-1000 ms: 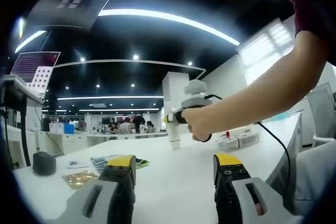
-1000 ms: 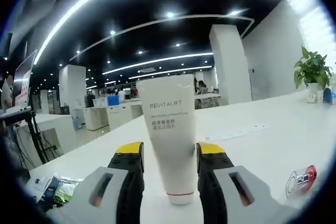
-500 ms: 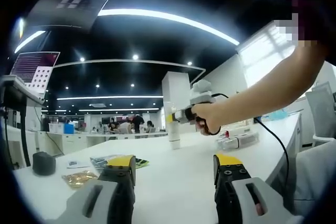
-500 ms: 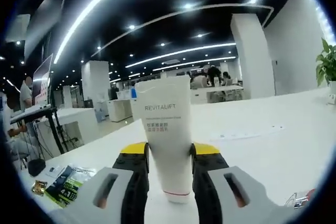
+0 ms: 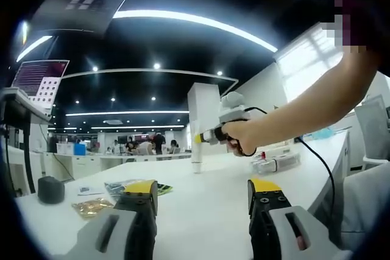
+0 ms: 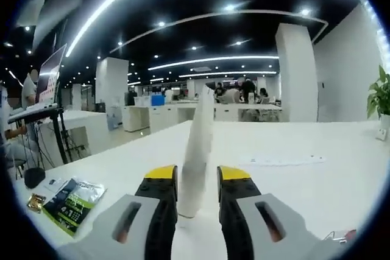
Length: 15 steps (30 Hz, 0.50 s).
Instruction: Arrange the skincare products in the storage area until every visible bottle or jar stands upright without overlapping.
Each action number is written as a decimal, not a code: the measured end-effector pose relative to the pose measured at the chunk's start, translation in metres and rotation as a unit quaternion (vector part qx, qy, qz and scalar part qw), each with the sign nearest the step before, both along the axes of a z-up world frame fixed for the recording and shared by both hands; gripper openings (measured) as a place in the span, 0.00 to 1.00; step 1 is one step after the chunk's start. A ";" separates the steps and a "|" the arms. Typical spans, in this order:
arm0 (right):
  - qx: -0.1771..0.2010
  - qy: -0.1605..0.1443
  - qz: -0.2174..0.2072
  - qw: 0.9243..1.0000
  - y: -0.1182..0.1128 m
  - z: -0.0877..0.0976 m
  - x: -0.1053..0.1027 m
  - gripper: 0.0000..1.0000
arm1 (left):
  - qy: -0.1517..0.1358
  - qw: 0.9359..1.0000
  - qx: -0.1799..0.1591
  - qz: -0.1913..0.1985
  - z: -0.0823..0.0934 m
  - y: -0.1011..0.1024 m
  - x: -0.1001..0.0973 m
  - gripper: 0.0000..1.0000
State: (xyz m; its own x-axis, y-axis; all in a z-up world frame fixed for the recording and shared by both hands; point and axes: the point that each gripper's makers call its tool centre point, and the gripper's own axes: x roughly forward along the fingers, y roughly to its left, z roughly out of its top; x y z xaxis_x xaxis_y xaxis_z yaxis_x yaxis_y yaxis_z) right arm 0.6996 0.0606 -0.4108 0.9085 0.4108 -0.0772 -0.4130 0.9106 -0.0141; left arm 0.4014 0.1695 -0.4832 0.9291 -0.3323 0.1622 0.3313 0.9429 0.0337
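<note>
A white skincare tube (image 6: pixel 200 127) stands cap down, seen edge-on and leaning a little to the right. My right gripper (image 6: pixel 198 176) is shut on its lower part, and its cap sits at or just above the white table (image 6: pixel 304 187). In the left gripper view a hand holds that right gripper (image 5: pixel 226 131) over the table's far side, with the white tube (image 5: pixel 197 153) in its jaws. My left gripper (image 5: pixel 203 188) hangs open low over the table (image 5: pixel 201 211) with nothing between its jaws.
Green packets (image 6: pixel 74 195) and a gold sachet (image 6: pixel 35 201) lie at the table's left, beside a dark grey object (image 5: pixel 50 189). A pale box (image 5: pixel 277 164) lies further right. A paper sheet (image 6: pixel 283 161) and a small red item (image 6: pixel 342 235) lie to the right.
The right gripper has turned with the tube, which showed its printed face and now shows its thin edge. In the left gripper view the hand has drifted slightly left. The left gripper is unchanged.
</note>
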 end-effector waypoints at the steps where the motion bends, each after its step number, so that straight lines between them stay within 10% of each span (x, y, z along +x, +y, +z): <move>1: 0.000 0.000 -0.002 1.000 -0.001 0.000 0.000 0.27 | 0.000 1.000 0.000 0.000 0.000 0.000 0.000 0.62; 5: 0.061 0.018 0.000 0.998 0.000 -0.005 0.014 0.47 | 0.000 1.000 0.000 -0.001 0.000 0.000 0.000 0.62; 7: 0.017 0.028 -0.041 0.999 -0.022 -0.018 0.018 0.26 | 0.000 1.000 -0.001 -0.001 0.000 0.000 0.000 0.62; 9: 0.082 0.029 -0.006 0.996 -0.008 -0.014 0.011 0.23 | -0.001 1.000 0.000 -0.001 0.000 0.000 0.000 0.62; 15: 0.037 -0.004 0.037 0.999 0.009 0.009 0.009 0.16 | -0.005 1.000 -0.001 -0.001 0.001 0.001 0.001 0.61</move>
